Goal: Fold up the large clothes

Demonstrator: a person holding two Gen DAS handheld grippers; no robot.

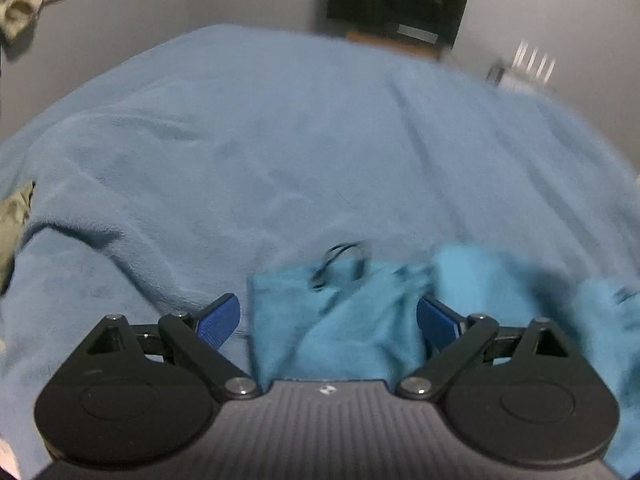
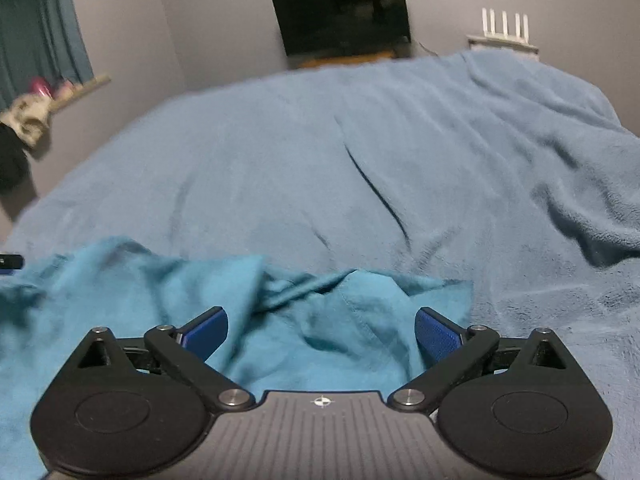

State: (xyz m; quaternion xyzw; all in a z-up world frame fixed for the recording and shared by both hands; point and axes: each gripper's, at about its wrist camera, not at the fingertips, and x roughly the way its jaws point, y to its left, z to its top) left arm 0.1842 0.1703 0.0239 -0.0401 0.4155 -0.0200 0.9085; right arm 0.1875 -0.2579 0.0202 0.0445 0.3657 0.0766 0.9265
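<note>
One garment, teal-blue, of soft matte cloth, lies crumpled on the bed's lighter blue fleece blanket, at the near edge of both views. It is not folded flat: several loose ridges and hollows run across it. In the left wrist view a straight edge forms its left boundary, and a thin dark loop sits at its top edge. In the right wrist view a stitched seam curves through the cloth, and its right corner lies flat on the blanket.

Home bedroom: blanketed bed, television
</note>
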